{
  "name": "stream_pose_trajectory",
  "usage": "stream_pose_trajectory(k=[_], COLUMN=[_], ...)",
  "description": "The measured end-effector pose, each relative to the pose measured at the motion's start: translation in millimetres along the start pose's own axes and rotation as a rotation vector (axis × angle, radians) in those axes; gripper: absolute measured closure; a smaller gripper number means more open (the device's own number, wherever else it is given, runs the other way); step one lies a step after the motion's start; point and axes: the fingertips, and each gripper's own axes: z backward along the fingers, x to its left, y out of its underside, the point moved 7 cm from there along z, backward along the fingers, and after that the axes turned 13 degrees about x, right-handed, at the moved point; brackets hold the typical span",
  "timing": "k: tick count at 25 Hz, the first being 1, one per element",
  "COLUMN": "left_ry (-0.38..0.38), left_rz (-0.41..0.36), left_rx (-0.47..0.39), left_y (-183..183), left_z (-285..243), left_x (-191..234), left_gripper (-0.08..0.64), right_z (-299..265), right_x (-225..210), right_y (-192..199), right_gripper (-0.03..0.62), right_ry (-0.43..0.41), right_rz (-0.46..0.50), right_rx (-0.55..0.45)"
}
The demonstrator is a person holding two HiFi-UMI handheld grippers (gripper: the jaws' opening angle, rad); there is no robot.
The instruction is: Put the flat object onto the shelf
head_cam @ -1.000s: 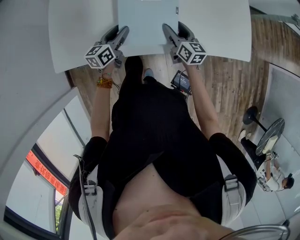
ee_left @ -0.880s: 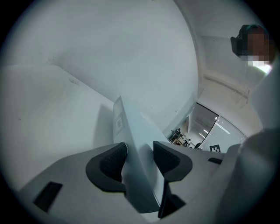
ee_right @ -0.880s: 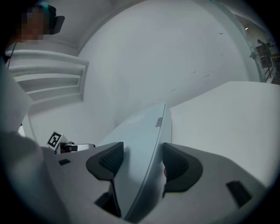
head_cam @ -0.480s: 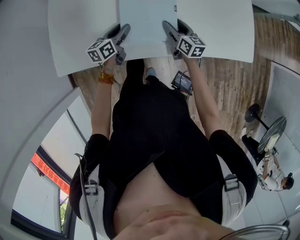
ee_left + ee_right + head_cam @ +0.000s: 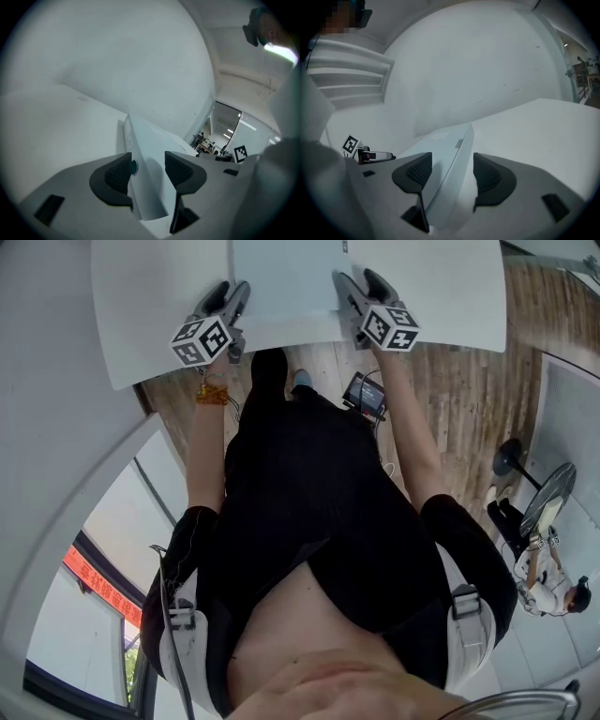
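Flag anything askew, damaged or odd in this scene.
Nothing stands out. The box sits square to the shelf and looks undamaged, with the left tool and right tool each gripping a near corner.

Red banner (image 5: 94, 589): pale characters, too small to read.
Flat object (image 5: 281, 296): small grey label, unreadable.
Marker cubes (image 5: 201, 340): black-and-white square codes, no letters.

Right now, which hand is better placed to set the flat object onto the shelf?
Right, marginally: the right tongs reach slightly further along the flat object; the left tongs grip it too, so both should push.
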Motion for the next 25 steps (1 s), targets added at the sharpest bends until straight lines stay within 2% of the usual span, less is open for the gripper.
stream_pose_trajectory(k=[2, 5, 8, 11, 15, 20, 25], left_ry=[-0.060, -0.124, -0.104, -0.079, -0.096, -0.063, -0.078], left_rz=[-0.072, -0.204, -0.298, -0.347, -0.432, -0.442, -0.513], left_rx=[-0.033, -0.093, -0.130, -0.164, -0.230, -0.309, -0.356], left_y=[-6.6, -23.7, -39.7, -47.5, -52.7, -57.4, -73.2], left_z=[16.7, 29.2, 26.1, 21.1, 37.6, 54.6, 66.2], left_x=[1.6, -23.8, -63.5, -96.1, -137.7, -194.2, -219.4], left_gripper=[0.348, 0.350, 0.350, 0.350, 0.350, 0.357, 0.367], right_z=[10.5, 35.5, 59.3, 76.5, 108.6, 149.5, 157.4], right_x=[8.5, 16.4, 20.1, 24.7, 48.3, 61.4, 77.7], right_y=[-8.3, -26.4, -43.3, -53.4, -61.3, -72.4, -84.5], right_gripper=[0.321, 0.321, 0.321, 0.321, 0.321, 0.321, 0.321], right_ry=[0.012, 0.012, 0.007, -0.011, -0.057, -0.088, -0.099], right_rz=[0.035, 0.095, 0.157, 0.181, 0.215, 0.273, 0.324], right_rx=[-0.041, -0.110, -0.171, -0.217, -0.284, -0.339, -0.393])
